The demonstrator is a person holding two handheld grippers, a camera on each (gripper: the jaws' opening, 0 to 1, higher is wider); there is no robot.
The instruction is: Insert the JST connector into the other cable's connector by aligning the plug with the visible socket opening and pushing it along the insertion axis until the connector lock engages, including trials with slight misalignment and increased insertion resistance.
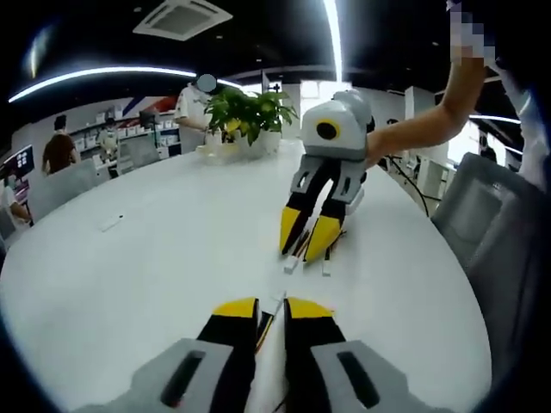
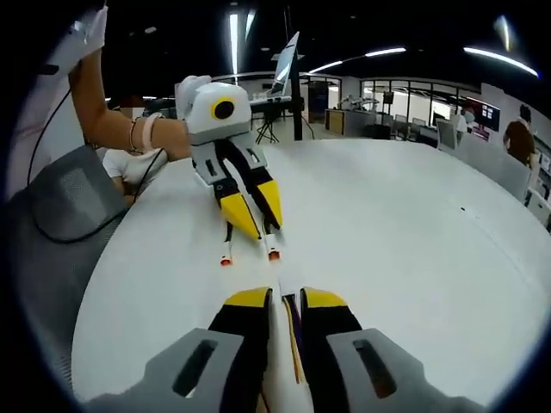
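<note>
**Two grippers, each pinching a cable, faced one another over a white table**

While both tools hung low over the round white table, each had its yellow-tipped jaws drawn nearly together on a thin cable. In the left gripper view, the left gripper rose from the near edge with only a narrow slit between its jaws, and a dark cable with red and yellow wires ran down through that slit. Farther out, right of centre, the right gripper pointed down at the tabletop, clenched on its own cable; two small white connector ends lay on the table just below its tips, apart from the left gripper's jaws. A person's bare forearm reached in from the far right behind that tool. Beyond it stood a potted green plant at the far edge of the table, and a grey chair sat to the right.

In the right gripper view, the right gripper closed on a dark cable with a yellow wire that ran between its jaws. Farther off, the left gripper slanted down to the table, gripping wires whose two red-tipped ends rested on the surface below it. The plug and socket were not joined. Behind lay a grey chair at far left.
</note>
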